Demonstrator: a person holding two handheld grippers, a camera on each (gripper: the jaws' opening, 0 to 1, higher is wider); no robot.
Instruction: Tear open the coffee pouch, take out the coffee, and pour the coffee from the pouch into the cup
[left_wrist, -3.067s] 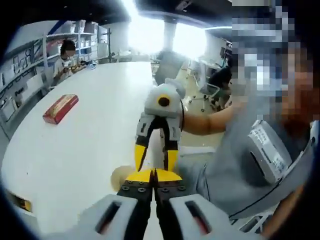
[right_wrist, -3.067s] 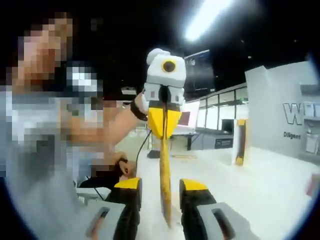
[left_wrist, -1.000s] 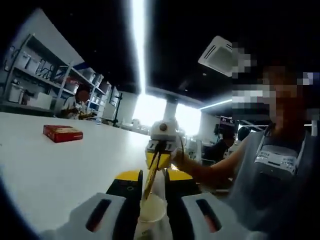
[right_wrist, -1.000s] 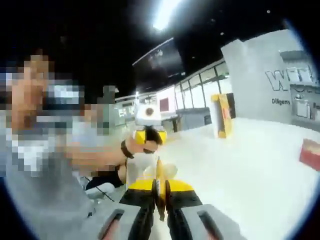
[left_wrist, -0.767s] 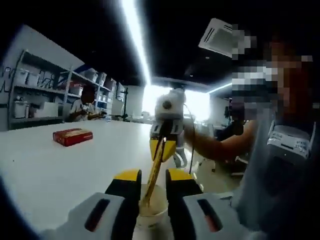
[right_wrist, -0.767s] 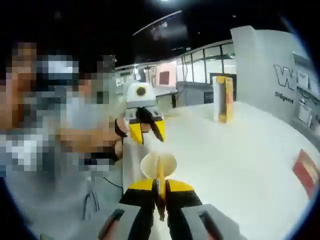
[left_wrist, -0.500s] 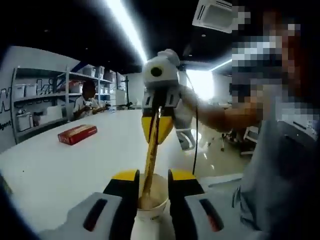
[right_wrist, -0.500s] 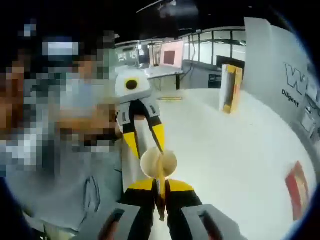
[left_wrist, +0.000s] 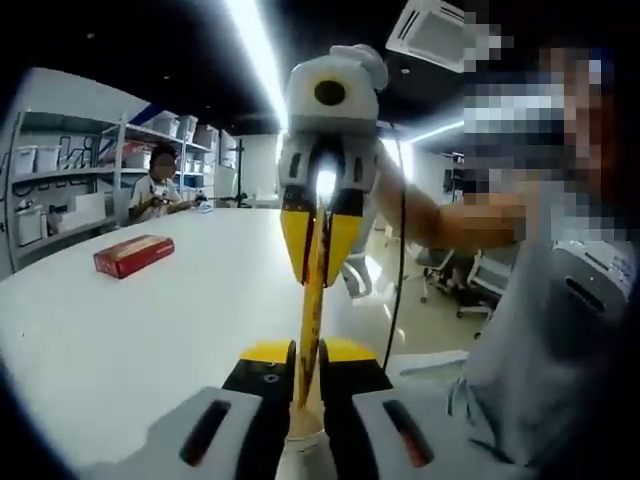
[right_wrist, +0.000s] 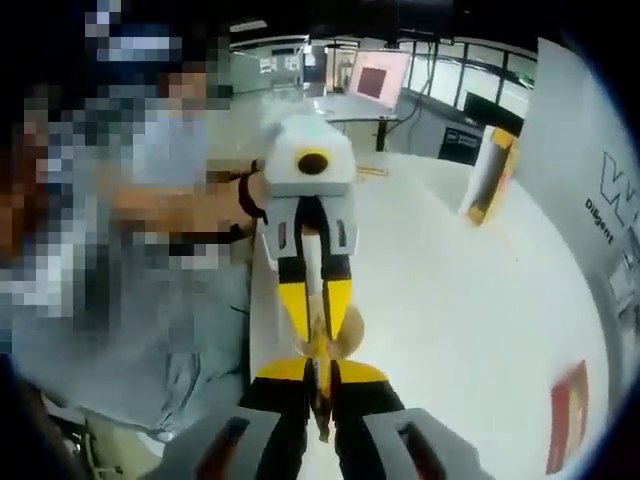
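A thin gold coffee pouch (left_wrist: 312, 300) runs as a stick between the two grippers. At its upper end my right gripper (left_wrist: 315, 282) is shut on it, and the same grip appears at the bottom of the right gripper view (right_wrist: 320, 372). My left gripper (left_wrist: 308, 352) has its jaws drawn in on the pouch's lower end; seen from the right gripper view, it (right_wrist: 320, 335) points down at me. A pale paper cup (left_wrist: 305, 440) stands just under the left jaws, partly hidden behind the left gripper's fingers (right_wrist: 350, 328).
The white table (left_wrist: 150, 330) stretches away with its edge near the person's grey shirt (left_wrist: 560, 340). A red box (left_wrist: 133, 254) (right_wrist: 565, 420) lies farther out. A tall yellow and white box (right_wrist: 490, 175) stands at the back. Shelves and a seated person (left_wrist: 160, 185) are far left.
My left jaws, open around the cup half a second ago, have drawn in on the pouch. The right gripper has come closer and higher, and the pouch stands more upright.
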